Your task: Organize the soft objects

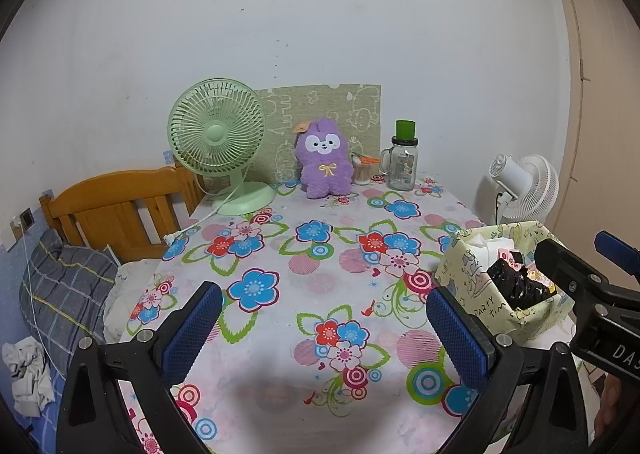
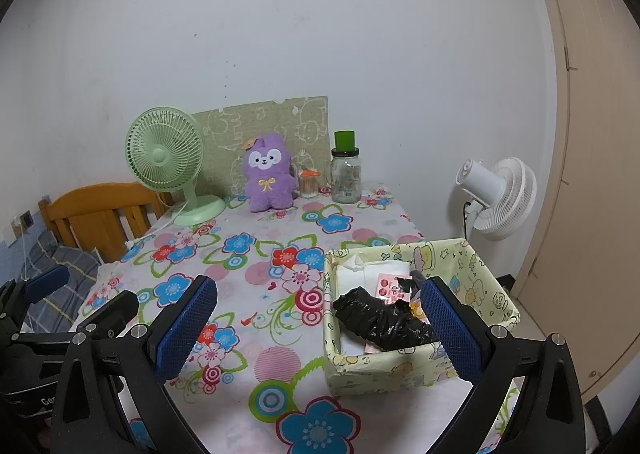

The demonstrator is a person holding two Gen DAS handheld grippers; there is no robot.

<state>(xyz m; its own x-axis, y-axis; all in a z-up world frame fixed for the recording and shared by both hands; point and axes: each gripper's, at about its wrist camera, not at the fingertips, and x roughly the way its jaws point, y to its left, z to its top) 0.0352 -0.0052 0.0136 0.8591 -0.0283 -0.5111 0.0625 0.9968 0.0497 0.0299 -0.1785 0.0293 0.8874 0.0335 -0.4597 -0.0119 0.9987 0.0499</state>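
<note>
A purple plush toy sits upright at the far edge of the flowered table, against a green board. A pale yellow fabric box stands at the table's right side, holding a crumpled black bag, white tissue and small cards. My left gripper is open and empty above the table's near middle. My right gripper is open and empty, its right finger over the box's near side. Each gripper shows at the edge of the other's view.
A green desk fan stands left of the plush, its white cord trailing over the table's left edge. A glass jar with a green lid and a small cup stand right of it. A wooden bedhead and white fan flank the table.
</note>
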